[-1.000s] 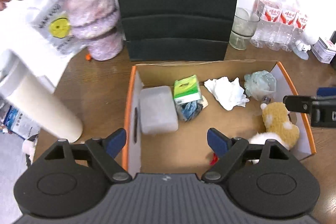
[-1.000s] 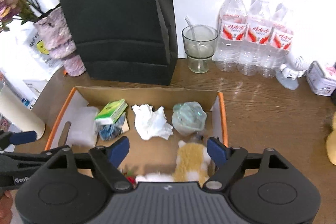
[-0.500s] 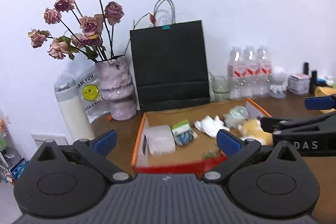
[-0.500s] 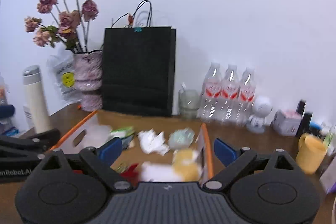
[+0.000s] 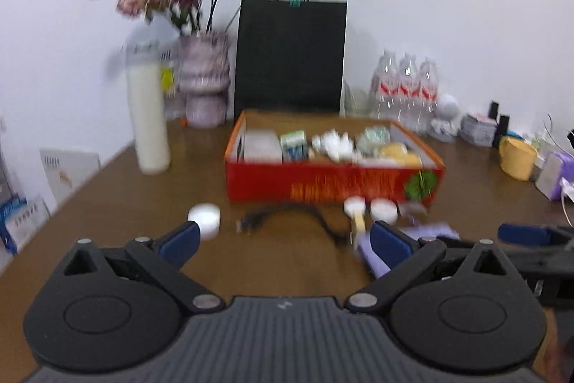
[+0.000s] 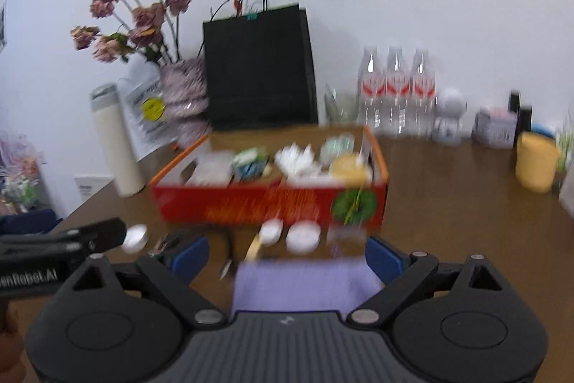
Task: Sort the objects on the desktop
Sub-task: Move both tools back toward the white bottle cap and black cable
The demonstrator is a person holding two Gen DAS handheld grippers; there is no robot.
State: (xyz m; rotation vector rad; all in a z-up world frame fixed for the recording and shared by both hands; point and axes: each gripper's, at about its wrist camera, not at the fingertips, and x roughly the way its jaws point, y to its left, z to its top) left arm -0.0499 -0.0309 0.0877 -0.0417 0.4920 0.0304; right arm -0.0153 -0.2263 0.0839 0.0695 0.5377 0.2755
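Grippers stand back from the red box (image 5: 330, 182), which sits on the brown surface (image 5: 143, 189) in front of a black paper bag (image 5: 290, 56). The left hand-held gripper (image 5: 283, 237) has its jaws spread wide with nothing between them; beyond them lie a white round lid (image 5: 204, 216) and a black cable (image 5: 287, 214). The right hand-held gripper (image 6: 285, 257) is likewise wide, and a purple cloth-like item (image 6: 305, 282) lies between its jaws without the pads pressing on it. Two more white round pieces (image 6: 303, 236) rest just in front of the box. Inside the box are a green packet (image 5: 294, 142), crumpled white tissue (image 5: 333, 142) and a yellow plush toy (image 5: 394, 151), all blurred. A white flask (image 5: 149, 117) and a vase of dried roses (image 5: 204, 85) stand to the left of the box, three water bottles (image 5: 405, 88) behind it to the right, and a yellow cup (image 5: 518, 157) farther right.
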